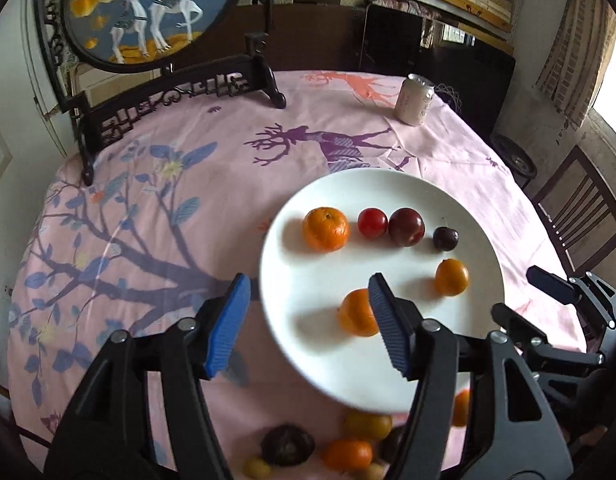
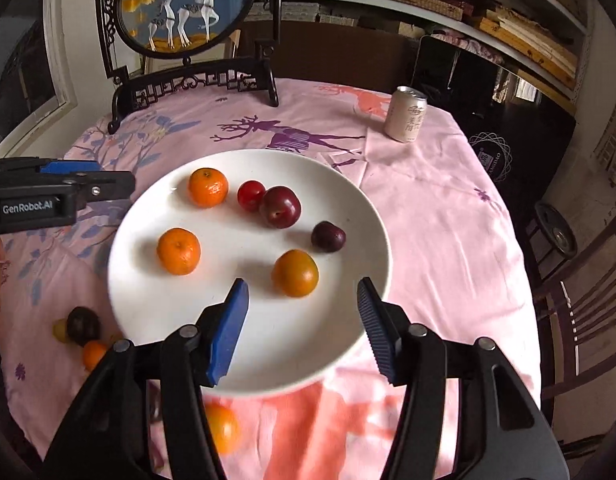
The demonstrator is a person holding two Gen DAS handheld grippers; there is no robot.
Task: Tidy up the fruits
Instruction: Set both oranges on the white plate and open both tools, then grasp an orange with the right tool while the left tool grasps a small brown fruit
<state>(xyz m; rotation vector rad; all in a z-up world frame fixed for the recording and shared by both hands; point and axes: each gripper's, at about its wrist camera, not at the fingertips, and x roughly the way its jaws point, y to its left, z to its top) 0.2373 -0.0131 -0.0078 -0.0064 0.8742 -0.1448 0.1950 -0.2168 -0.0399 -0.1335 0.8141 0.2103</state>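
A white plate (image 1: 308, 340) (image 2: 268, 360) on the pink tablecloth holds several fruits: two mandarins (image 2: 208, 187) (image 2: 178, 251), an orange-yellow plum (image 2: 295, 273), a red plum (image 2: 251, 195), a dark red plum (image 2: 280, 206) and a dark cherry (image 2: 327, 236). My left gripper (image 1: 308, 320) is open and empty above the plate's near left rim. My right gripper (image 2: 302, 324) is open and empty above the plate's near part, just short of the orange-yellow plum. Loose fruits lie off the plate near the table's front edge (image 1: 343, 452) (image 2: 83, 325).
A drink can (image 1: 414, 100) (image 2: 405, 115) stands at the far right of the table. A framed round deer picture on a dark carved stand (image 1: 168, 92) (image 2: 192, 76) stands at the far left. Wooden chairs (image 2: 587, 300) are to the right.
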